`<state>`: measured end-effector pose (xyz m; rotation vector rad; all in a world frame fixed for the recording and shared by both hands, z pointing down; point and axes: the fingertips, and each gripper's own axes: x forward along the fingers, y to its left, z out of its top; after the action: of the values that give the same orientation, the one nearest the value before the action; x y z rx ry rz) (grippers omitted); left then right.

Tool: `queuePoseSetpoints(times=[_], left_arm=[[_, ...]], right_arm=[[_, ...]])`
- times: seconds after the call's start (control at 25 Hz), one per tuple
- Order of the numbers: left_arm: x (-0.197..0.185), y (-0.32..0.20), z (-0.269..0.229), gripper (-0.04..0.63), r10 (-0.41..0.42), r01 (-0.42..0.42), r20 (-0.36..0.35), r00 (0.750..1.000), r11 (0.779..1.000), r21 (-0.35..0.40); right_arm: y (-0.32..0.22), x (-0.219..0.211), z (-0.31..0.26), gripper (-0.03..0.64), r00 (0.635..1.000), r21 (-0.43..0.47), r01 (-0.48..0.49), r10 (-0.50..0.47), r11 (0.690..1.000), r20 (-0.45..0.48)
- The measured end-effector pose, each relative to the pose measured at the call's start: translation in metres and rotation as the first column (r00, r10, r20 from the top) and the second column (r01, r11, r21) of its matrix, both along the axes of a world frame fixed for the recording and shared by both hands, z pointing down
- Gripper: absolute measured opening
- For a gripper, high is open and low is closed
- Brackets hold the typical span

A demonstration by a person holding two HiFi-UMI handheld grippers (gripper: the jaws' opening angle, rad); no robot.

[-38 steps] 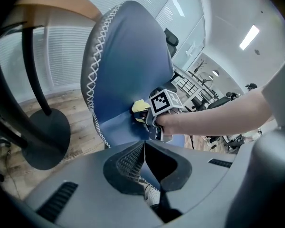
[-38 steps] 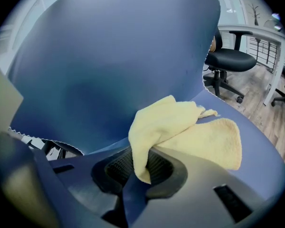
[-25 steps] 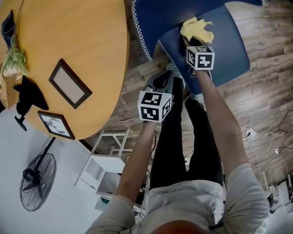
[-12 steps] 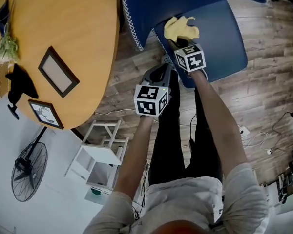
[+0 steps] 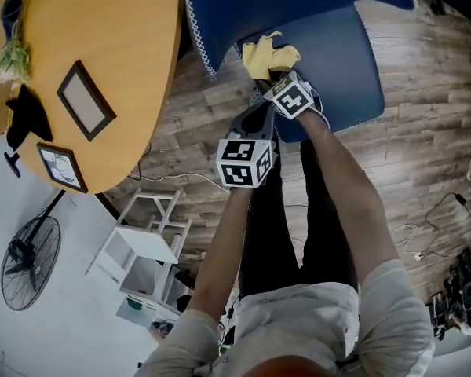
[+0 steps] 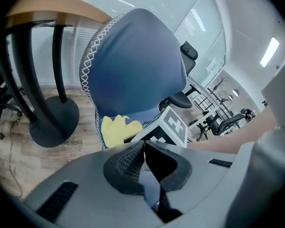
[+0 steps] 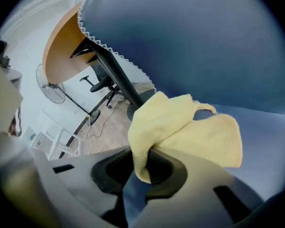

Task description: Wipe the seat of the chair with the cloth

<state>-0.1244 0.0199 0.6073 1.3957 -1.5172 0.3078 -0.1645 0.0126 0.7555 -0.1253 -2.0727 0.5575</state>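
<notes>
A yellow cloth (image 5: 268, 55) lies crumpled on the left front corner of the blue chair seat (image 5: 337, 61). My right gripper (image 5: 276, 78) is shut on the yellow cloth (image 7: 180, 132), which bunches between its jaws and spreads onto the seat (image 7: 270, 141). The blue backrest (image 7: 204, 42) with white zigzag stitching rises behind it. My left gripper (image 5: 255, 128) hangs shut and holds nothing, just in front of the seat edge. In the left gripper view its jaws (image 6: 143, 158) meet, with the cloth (image 6: 116, 129) and the right gripper's marker cube (image 6: 167, 127) beyond.
A round wooden table (image 5: 86, 77) stands at the left with two picture frames (image 5: 81, 100) and a plant on it. Its black pedestal (image 6: 54, 122) is beside the chair. A white stool (image 5: 145, 250), a floor fan (image 5: 23, 261) and cables (image 5: 424, 242) lie around.
The right gripper has dragged the cloth leftward across the seat toward its left front corner. The left gripper has stayed shut in about the same place.
</notes>
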Motion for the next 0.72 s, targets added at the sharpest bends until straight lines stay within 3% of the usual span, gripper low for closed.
queuePoseSetpoints(times=[0.2, 0.48, 0.72], left_arm=[[0.007, 0.007, -0.001, 0.028, 0.004, -0.005, -0.008, 1.000, 1.000, -0.011], [0.028, 0.004, 0.001, 0.028, 0.028, -0.028, -0.019, 0.999, 1.000, -0.004], [0.053, -0.002, 0.003, 0.028, 0.092, -0.093, -0.019, 0.996, 0.995, -0.025]], right_arm=[[0.016, 0.021, 0.003, 0.072, 0.987, -0.006, 0.154, -0.154, 0.988, -0.034], [0.020, 0.038, 0.003, 0.072, 0.985, -0.040, 0.174, -0.175, 0.984, -0.007], [0.014, 0.062, 0.000, 0.072, 0.963, -0.011, 0.270, -0.270, 0.963, -0.012]])
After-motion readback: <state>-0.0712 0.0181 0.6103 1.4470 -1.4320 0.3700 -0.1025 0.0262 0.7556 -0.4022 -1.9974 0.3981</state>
